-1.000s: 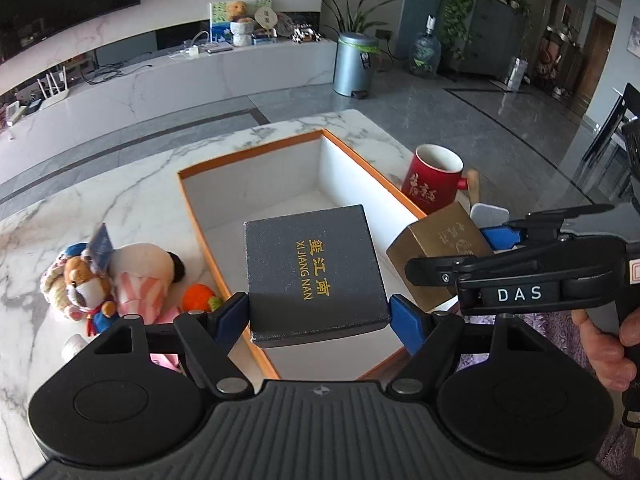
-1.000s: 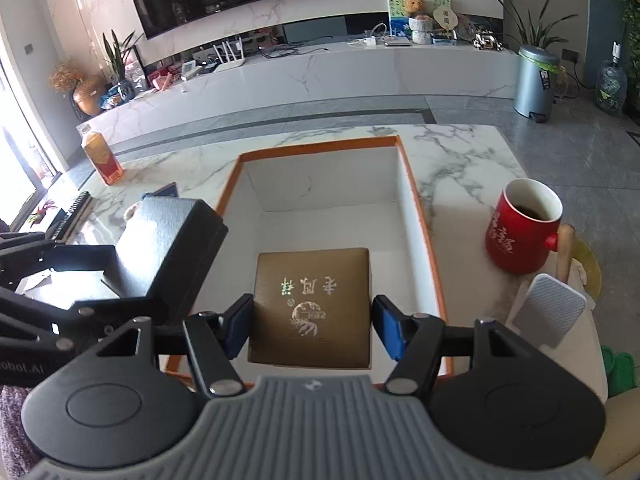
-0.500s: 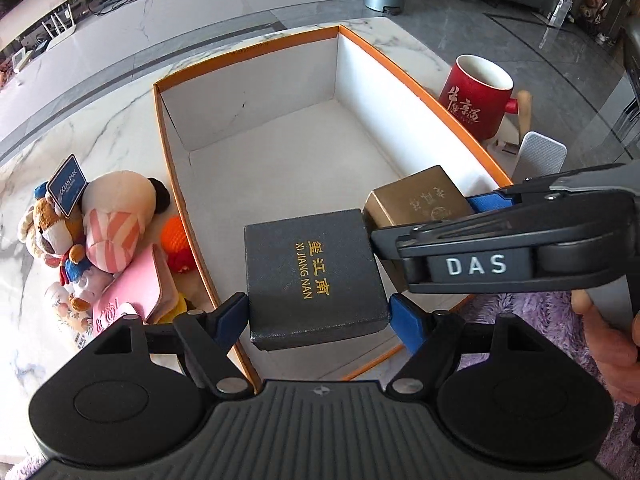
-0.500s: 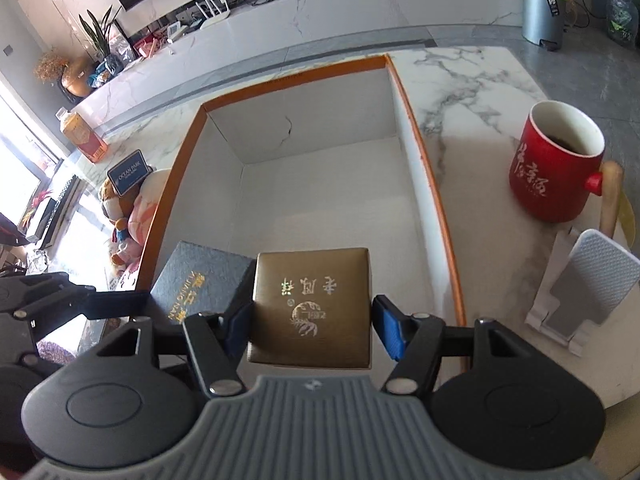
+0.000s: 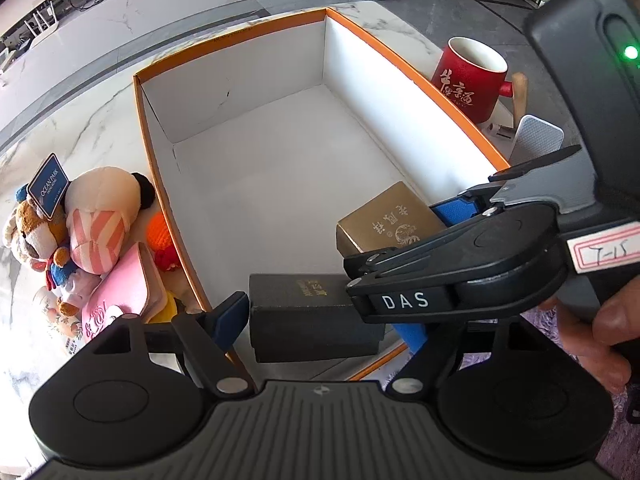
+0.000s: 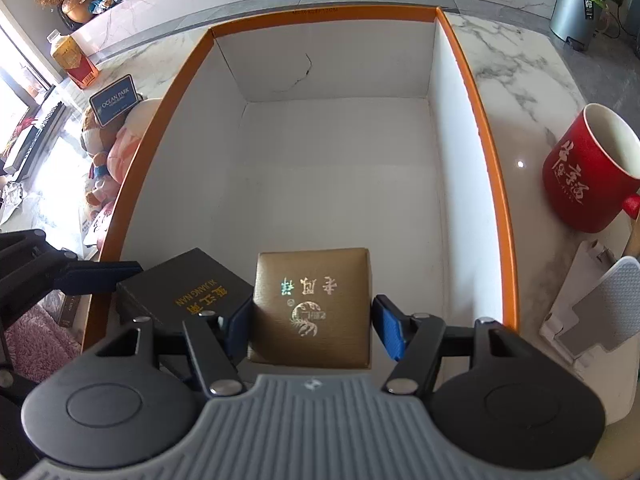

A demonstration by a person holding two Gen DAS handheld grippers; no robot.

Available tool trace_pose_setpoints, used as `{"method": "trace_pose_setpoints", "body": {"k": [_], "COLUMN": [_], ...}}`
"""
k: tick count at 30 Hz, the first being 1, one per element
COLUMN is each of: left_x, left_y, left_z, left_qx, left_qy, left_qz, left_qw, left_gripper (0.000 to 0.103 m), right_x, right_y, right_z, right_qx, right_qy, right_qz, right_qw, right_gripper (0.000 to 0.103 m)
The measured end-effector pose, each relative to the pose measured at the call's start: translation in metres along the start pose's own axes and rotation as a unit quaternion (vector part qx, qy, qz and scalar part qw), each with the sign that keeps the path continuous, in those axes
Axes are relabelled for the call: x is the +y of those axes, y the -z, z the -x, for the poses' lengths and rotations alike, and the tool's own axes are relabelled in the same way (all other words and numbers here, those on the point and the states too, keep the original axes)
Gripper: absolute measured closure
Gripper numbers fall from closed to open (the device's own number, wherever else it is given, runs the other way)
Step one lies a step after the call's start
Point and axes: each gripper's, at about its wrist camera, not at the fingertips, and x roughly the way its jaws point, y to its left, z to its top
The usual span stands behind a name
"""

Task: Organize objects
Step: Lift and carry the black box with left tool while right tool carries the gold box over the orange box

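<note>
A large white box with an orange rim (image 5: pixel 420 76) (image 6: pixel 496 184) lies open on the marble table. My left gripper (image 5: pixel 320 320) is shut on a dark grey box with gold lettering (image 5: pixel 296 312), which also shows in the right wrist view (image 6: pixel 188 292), low inside the big box's near left corner. My right gripper (image 6: pixel 308 328) is shut on a gold box (image 6: pixel 312 300), which also shows in the left wrist view (image 5: pixel 384 216), right beside the dark one, low in the big box. The right gripper's body (image 5: pixel 480 264) crosses over the dark box.
Plush toys with a blue tag (image 5: pixel 80 216) (image 6: pixel 112 136) and a pink item (image 5: pixel 116 300) lie left of the big box. A red mug (image 5: pixel 472 76) (image 6: pixel 588 176) and a white phone stand (image 6: pixel 592 308) stand to its right. An orange-labelled bottle (image 6: pixel 74 60) is far left.
Both grippers have moved forward and down with their boxes, from above the big box's near edge to low inside it. The two small boxes have come side by side.
</note>
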Motion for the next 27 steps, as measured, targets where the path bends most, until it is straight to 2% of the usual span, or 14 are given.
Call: {"method": "trace_pose_setpoints", "body": {"k": [7,10,13,16,20,22,23,27], "left_x": [0.016,0.026,0.038,0.057,0.074,0.073,0.069,0.040], "left_y": [0.004,0.010,0.015,0.017,0.019,0.019,0.020,0.018], "left_z": [0.016,0.033,0.050,0.059,0.057,0.053,0.053,0.046], "left_qx": [-0.022,-0.043,-0.076,-0.101,-0.102,-0.094,-0.093,-0.096], "left_qy": [0.047,0.062,0.047,0.037,0.045,0.054,0.052,0.027], "left_qz": [0.020,0.026,0.037,0.070,0.100,0.078,0.060,-0.049], "left_qw": [0.9984,0.9968,0.9953,0.9918,0.9887,0.9910,0.9925,0.9937], "left_gripper": [0.011,0.016,0.020,0.023,0.032,0.032,0.036,0.043], "right_x": [-0.001,-0.004,-0.003,0.004,0.008,0.006,0.006,0.004], "right_y": [-0.002,-0.006,-0.011,-0.016,-0.020,-0.021,-0.022,-0.025], "right_z": [-0.009,-0.009,-0.010,-0.016,-0.025,-0.023,-0.020,-0.016], "right_qx": [0.016,0.017,0.013,0.013,0.029,0.030,0.028,0.025], "right_qy": [0.008,0.011,0.021,0.042,0.046,0.034,0.033,0.037], "right_qz": [-0.009,-0.018,-0.016,0.009,0.018,0.008,0.005,0.001], "right_qw": [1.000,1.000,1.000,0.999,0.998,0.999,0.999,0.999], "right_gripper": [0.037,0.037,0.037,0.037,0.037,0.037,0.037,0.037]}}
